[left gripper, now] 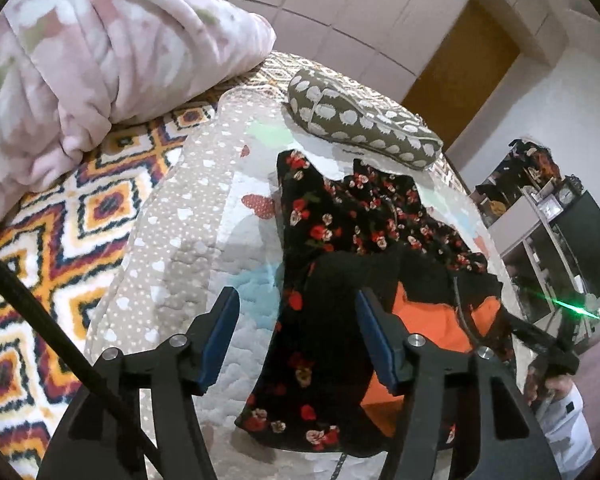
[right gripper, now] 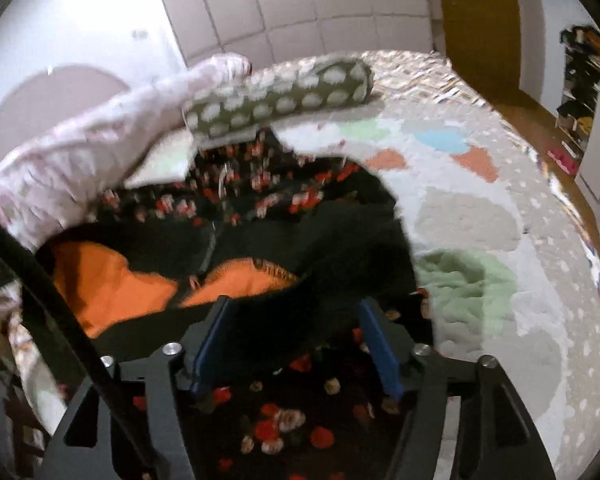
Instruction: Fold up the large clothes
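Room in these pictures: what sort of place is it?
Most likely a home bedroom. A quilted bedspread covers a bed, a spotted pillow and a bunched pink blanket lie on it, and panelled wardrobe doors stand behind.

dress (left gripper: pixel 324 224): floral cloth, matt | bedspread (left gripper: pixel 204 208): quilted cloth, seemingly soft

We see a big bed with a pale quilted cover (left gripper: pixel 204 216) that has white hearts and soft colour patches on it. A brown pillow with white spots (left gripper: pixel 360 120) lies at the far end of the bed. A fluffy pink and white blanket (left gripper: pixel 100 60) sits in a heap beside it. Under the cover lies a zigzag blanket in orange, white and dark blue (left gripper: pixel 60 224). Far off we see a brown wooden door (left gripper: pixel 460 76) and grey shelves full of small things (left gripper: pixel 540 216).
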Demonstrator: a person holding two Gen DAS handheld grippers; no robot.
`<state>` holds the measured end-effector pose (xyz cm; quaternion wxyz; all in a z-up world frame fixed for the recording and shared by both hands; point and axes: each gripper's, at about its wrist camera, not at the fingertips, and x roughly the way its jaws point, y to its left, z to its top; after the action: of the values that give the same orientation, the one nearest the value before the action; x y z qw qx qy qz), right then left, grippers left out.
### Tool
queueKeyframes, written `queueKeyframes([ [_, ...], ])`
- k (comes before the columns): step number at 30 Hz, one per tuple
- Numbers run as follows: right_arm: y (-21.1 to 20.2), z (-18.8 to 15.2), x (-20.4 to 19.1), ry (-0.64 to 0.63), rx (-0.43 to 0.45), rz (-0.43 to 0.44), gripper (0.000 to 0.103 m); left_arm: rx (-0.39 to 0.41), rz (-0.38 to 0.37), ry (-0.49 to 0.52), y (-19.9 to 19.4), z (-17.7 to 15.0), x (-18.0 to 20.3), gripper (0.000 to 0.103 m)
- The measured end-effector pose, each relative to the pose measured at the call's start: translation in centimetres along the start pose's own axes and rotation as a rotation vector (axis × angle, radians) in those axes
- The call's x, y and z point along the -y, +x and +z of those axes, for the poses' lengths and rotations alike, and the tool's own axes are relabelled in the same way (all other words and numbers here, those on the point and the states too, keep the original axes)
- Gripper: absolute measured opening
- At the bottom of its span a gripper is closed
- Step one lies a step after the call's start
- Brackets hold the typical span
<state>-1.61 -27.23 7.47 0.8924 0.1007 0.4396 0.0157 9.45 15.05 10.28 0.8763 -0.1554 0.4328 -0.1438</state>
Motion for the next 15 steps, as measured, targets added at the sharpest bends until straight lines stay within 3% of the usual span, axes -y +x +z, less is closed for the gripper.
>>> queueKeyframes([
  [1,0.9,-0.2,-0.1,-0.002,-0.021,0.001,0.069,-0.001,0.005,0.001,0.1,-0.1,0.0,0.059],
  [4,2.9,-1.0,-0.7,-0.02,-0.097,0.025,0.003,-0.004,0.005,0.004,0.2,-0.2,-0.2,0.059],
  [6,1.8,-1.1,-0.6,-0.005,-0.062,0.028,0.003,0.005,-0.015,0.006,-0.1,-0.1,-0.3,0.061],
  [10,-3.9,0.4,0.4,0.031,0.089,0.016,0.003,0.039,-0.062,0.006,-0.6,0.4,-0.4,0.073],
  [12,-6.0,1.8,2.1,0.066,0.157,-0.036,0.003,0.035,-0.1,0.012,-0.4,0.7,-0.1,0.075],
  [15,-5.6,3.5,6.2,0.175,0.16,-0.141,0.003,0.0,-0.154,0.045,0.9,0.9,0.8,0.077],
])
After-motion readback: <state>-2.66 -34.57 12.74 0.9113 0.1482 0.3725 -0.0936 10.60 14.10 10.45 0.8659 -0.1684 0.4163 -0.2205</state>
